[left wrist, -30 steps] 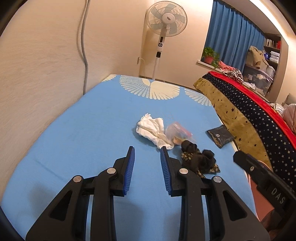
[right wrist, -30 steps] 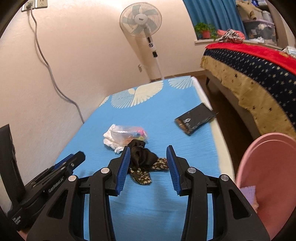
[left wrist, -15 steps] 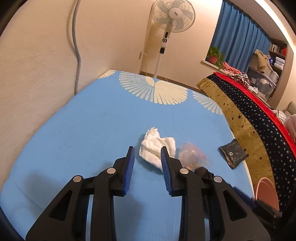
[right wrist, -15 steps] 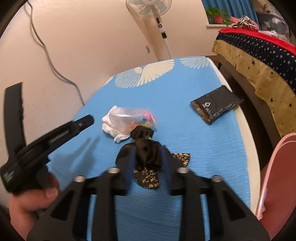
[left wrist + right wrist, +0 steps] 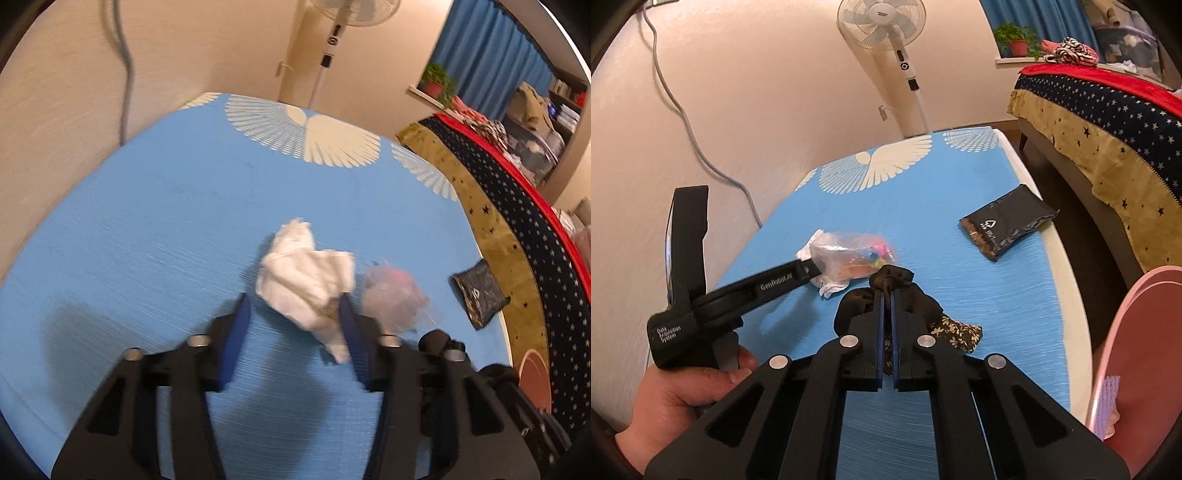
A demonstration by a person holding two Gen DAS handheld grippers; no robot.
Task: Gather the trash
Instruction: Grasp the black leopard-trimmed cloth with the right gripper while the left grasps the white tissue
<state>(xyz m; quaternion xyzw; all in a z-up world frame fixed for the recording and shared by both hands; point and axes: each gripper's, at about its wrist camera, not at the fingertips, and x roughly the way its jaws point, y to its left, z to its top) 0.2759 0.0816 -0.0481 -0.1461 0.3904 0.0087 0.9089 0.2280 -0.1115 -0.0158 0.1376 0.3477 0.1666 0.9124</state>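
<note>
We identify the setting as a home bedroom. Indicators: a bed (image 5: 1115, 122) with a star-patterned cover, a blue mattress (image 5: 960, 206) printed with white wings, a pedestal fan (image 5: 886, 33) against the wall, blue curtains (image 5: 487, 59), a potted plant (image 5: 1015, 40) on the sill, and shelves (image 5: 565, 96) holding folded items.

- warm, yellowish indoor light, fairly dim, nothing blown out
- left wrist view is smeared with motion blur; the white tissue wad (image 5: 306, 273) and the clear bag (image 5: 391, 295) right of it look soft
- soft dark shadows on the blue sheet (image 5: 147, 236) below the tissue
- right wrist view is much sharper
- heavy fisheye bending, black corners in both
</note>
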